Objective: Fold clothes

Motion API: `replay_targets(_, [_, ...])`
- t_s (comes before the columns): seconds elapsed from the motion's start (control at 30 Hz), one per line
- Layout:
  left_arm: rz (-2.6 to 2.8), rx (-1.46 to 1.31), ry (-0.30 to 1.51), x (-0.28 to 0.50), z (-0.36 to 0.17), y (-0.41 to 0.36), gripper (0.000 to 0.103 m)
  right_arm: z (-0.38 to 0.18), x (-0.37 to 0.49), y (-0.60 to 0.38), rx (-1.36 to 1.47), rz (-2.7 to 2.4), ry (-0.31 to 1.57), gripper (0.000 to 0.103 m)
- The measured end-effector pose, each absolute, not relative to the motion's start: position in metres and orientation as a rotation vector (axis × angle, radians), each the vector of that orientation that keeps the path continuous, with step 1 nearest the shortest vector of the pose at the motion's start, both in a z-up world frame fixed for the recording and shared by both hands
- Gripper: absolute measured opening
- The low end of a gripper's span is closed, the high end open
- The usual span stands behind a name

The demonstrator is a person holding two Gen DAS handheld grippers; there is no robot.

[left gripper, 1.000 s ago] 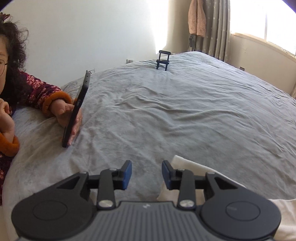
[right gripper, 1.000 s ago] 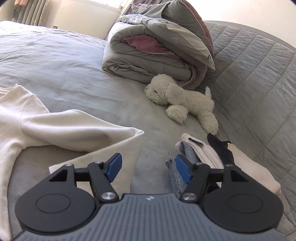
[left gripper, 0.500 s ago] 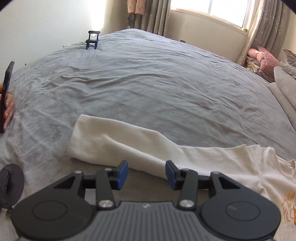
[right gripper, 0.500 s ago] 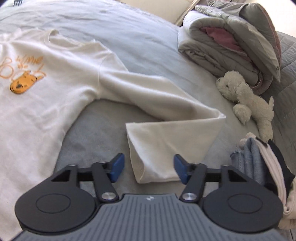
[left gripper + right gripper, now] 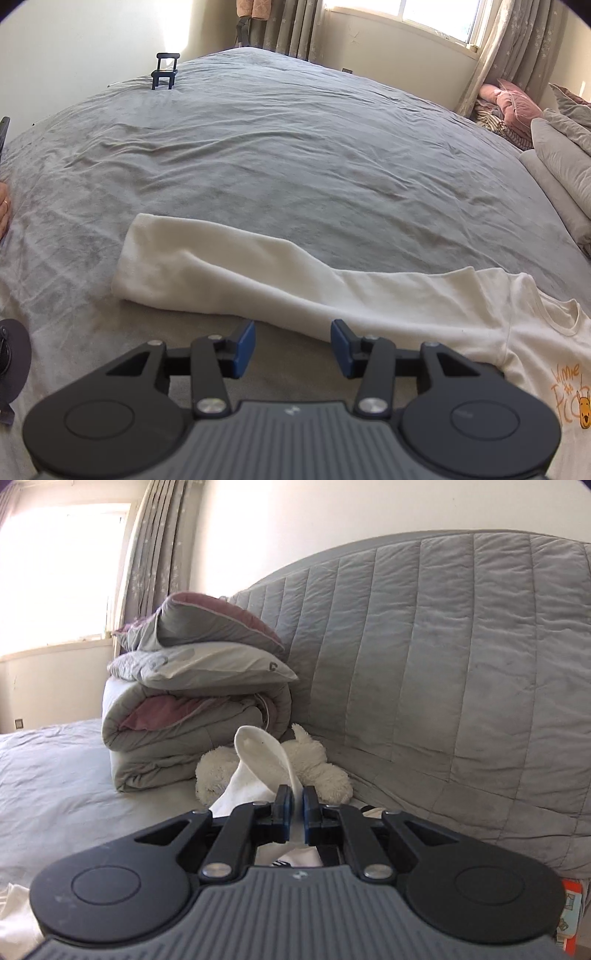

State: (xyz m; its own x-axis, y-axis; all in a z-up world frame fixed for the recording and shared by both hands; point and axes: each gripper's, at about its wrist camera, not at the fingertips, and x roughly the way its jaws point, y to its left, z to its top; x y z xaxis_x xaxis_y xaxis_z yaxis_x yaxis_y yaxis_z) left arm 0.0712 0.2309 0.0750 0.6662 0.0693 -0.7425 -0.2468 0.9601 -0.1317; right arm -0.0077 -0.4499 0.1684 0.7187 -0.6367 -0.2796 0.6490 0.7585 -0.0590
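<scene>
Our right gripper [image 5: 294,812] has its jaws pinched on the cuff of one sleeve [image 5: 264,762], lifted off the bed [image 5: 295,166]. Our left gripper [image 5: 292,342], jaws spread and empty, hovers just short of the other sleeve [image 5: 221,273] of the cream sweatshirt [image 5: 480,302], which lies flat on the grey cover. The knit looks soft, light and floppy, so we judge the cuff edge the surest hold. Beyond sit a plush toy [image 5: 317,766] and folded quilts [image 5: 192,716].

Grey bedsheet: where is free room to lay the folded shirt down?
The grey bedsheet lies bare between the cream shirt's left sleeve and the small black stand. It is crowded by the quilted headboard: folded grey-and-pink duvet and white plush toy.
</scene>
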Motion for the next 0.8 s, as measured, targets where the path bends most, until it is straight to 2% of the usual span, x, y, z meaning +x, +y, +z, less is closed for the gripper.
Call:
replay_targets(0.17, [0.152,-0.184,0.841,0.074,0.072,0.220,0.048,0.104,0.029,-0.457,-0.073,-0.714,0.620,0.007])
replay_targets(0.27, [0.137,-0.181,0.842,0.075,0.072,0.216,0.050,0.096,0.027,-0.447,-0.111,-0.704,0.640,0.012])
replay_targets(0.3, [0.132,-0.180,0.841,0.075,0.072,0.215,0.051,0.099,0.025,-0.440,-0.141,-0.724,0.618,0.025])
replay_targets(0.33, [0.126,-0.176,0.842,0.075,0.072,0.213,0.053,0.102,0.022,-0.433,-0.171,-0.743,0.596,0.044])
replay_targets(0.4, [0.113,-0.166,0.847,0.074,0.071,0.209,0.053,0.106,0.018,-0.420,-0.229,-0.763,0.551,0.061])
replay_targets(0.57, [-0.001,-0.238,0.866,0.064,0.070,0.195,0.053,0.109,0.019,-0.398,-0.229,-0.654,0.518,0.061])
replay_targets(0.8, [-0.258,-0.326,0.897,0.036,0.061,0.143,0.052,0.087,0.032,-0.342,-0.095,-0.256,0.658,0.061])
